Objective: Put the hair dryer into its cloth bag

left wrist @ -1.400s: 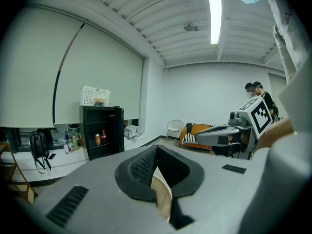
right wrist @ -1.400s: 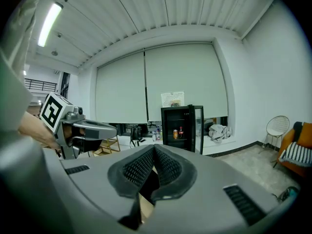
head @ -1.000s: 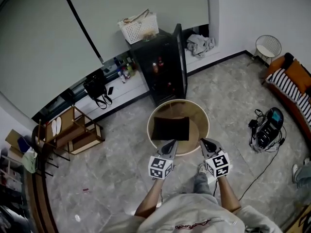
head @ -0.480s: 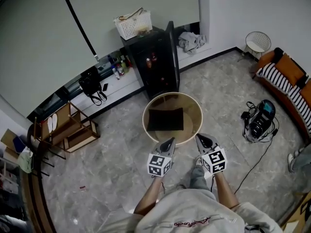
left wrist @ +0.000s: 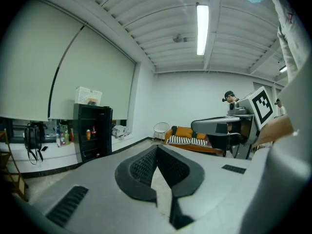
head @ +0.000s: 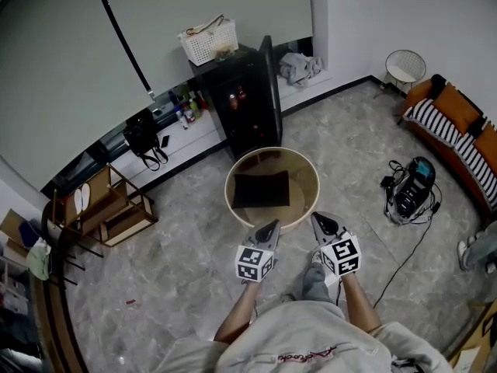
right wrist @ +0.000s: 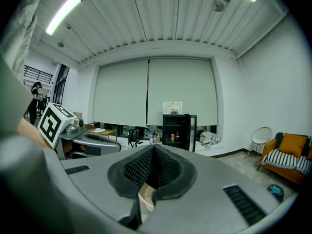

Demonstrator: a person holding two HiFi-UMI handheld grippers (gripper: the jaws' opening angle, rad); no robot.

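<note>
A black cloth bag (head: 261,189) lies flat on a round wooden table (head: 307,179) just ahead of me in the head view. I cannot pick out a hair dryer in any view. My left gripper (head: 272,225) hovers at the table's near rim, shut and empty. My right gripper (head: 319,219) is level with it, to its right, at the rim, also shut with nothing in it. In the left gripper view the left gripper (left wrist: 157,154) has its ribbed pads pressed together. The right gripper (right wrist: 153,154) shows the same in its own view, with the table's pale rim (right wrist: 146,197) below.
A black cabinet (head: 247,103) with its door open stands behind the table, a white basket (head: 206,40) on top. A dark device with cables (head: 408,196) lies on the floor at right. A sofa (head: 454,123), a wire chair (head: 404,67) and a wooden rack (head: 109,208) ring the room.
Both grippers have drawn back from over the table to its near rim, side by side and still shut. The whole head view has shifted with them.
</note>
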